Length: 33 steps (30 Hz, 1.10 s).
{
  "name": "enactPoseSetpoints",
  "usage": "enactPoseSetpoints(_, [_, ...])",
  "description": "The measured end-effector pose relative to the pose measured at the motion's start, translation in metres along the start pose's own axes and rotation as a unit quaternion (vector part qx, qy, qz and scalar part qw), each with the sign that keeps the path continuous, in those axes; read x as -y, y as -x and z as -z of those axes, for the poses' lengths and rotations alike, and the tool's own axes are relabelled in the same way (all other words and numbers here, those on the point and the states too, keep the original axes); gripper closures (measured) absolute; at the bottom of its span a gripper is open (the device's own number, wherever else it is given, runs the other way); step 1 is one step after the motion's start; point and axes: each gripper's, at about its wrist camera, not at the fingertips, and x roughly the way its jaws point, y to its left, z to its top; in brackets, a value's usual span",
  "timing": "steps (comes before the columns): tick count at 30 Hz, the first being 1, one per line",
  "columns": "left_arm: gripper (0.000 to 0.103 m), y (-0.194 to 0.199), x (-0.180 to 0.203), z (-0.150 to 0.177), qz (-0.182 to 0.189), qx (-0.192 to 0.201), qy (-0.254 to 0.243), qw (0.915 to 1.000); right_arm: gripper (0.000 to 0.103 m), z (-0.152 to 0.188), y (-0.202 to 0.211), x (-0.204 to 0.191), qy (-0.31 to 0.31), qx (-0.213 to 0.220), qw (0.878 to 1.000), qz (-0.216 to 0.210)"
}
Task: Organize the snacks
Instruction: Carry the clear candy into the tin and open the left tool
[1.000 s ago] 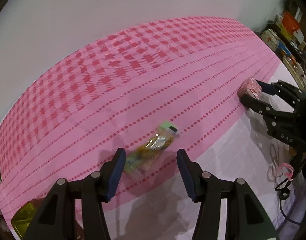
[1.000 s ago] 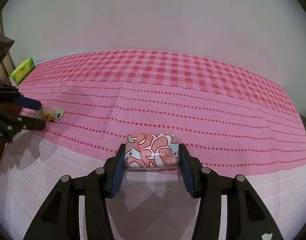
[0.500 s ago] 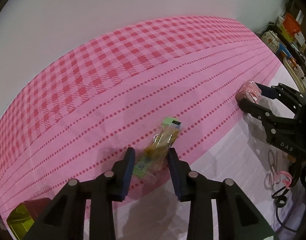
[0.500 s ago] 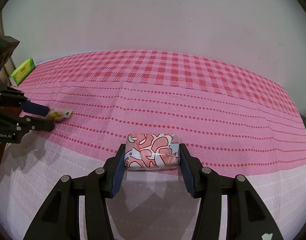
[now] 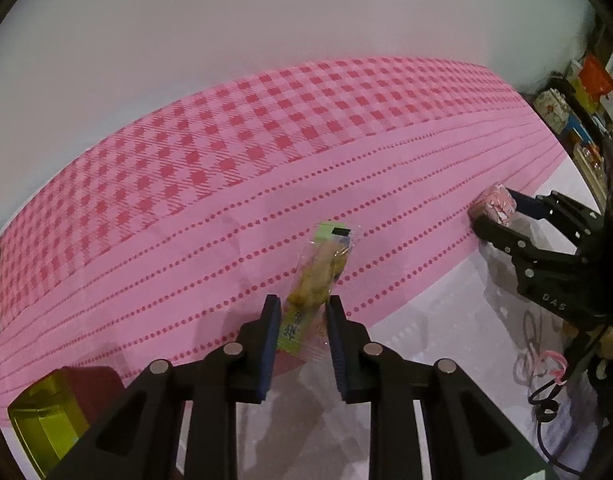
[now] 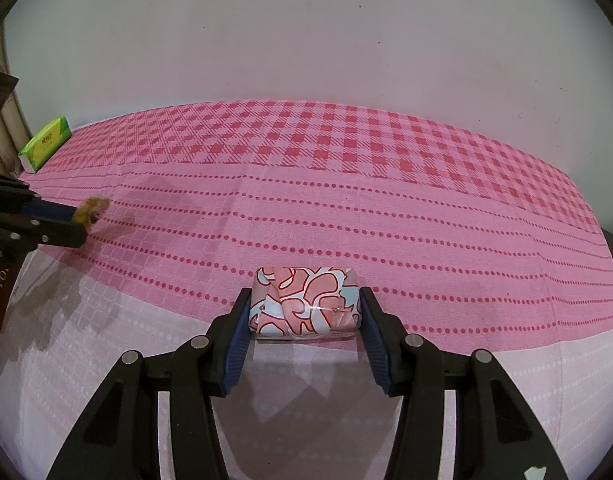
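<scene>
My left gripper (image 5: pixel 302 312) has its fingers clamped on the near end of a clear-wrapped snack bar (image 5: pixel 320 270), which points away over the pink tablecloth (image 5: pixel 226 216). My right gripper (image 6: pixel 305 312) has its fingers pressed against both ends of a pink patterned snack pack (image 6: pixel 304 306) at the cloth's front stripe. Around them: a green tissue pack (image 6: pixel 46 143) far left, a yellow-green box (image 5: pixel 46 420) at the desk's near-left corner, cluttered shelves (image 5: pixel 578 96) to the right.

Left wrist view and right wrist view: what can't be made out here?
- Green-labelled snack packet: near end hidden between the left gripper fingers; print too small to read.
- Patterned packet: ends covered by the right gripper pads.
- Yellow box: cut off by the fisheye edge.
- Shelf items: too small.
</scene>
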Motion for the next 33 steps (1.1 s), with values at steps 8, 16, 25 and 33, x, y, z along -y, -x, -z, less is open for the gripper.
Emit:
enactPoseSetpoints(8, [0.079, 0.023, -0.005, 0.011, -0.019, 0.010, 0.016, 0.9996, 0.055, 0.000, 0.000, 0.000, 0.000, 0.000, 1.000, 0.000])
enactPoseSetpoints(16, [0.079, 0.051, -0.015, 0.026, -0.042, 0.008, 0.051, 0.9978, 0.055, -0.001, 0.000, 0.000, 0.000, 0.000, 1.000, 0.000])
enactPoseSetpoints(25, [0.079, 0.086, -0.033, 0.044, -0.063, 0.027, 0.098, 0.9928, 0.055, 0.000, 0.000, -0.001, 0.000, 0.000, 1.000, 0.001])
enactPoseSetpoints(33, [0.079, 0.109, -0.058, 0.068, -0.088, 0.036, 0.131, 0.9868, 0.055, 0.000, 0.000, 0.000, 0.000, 0.000, 1.000, 0.001])
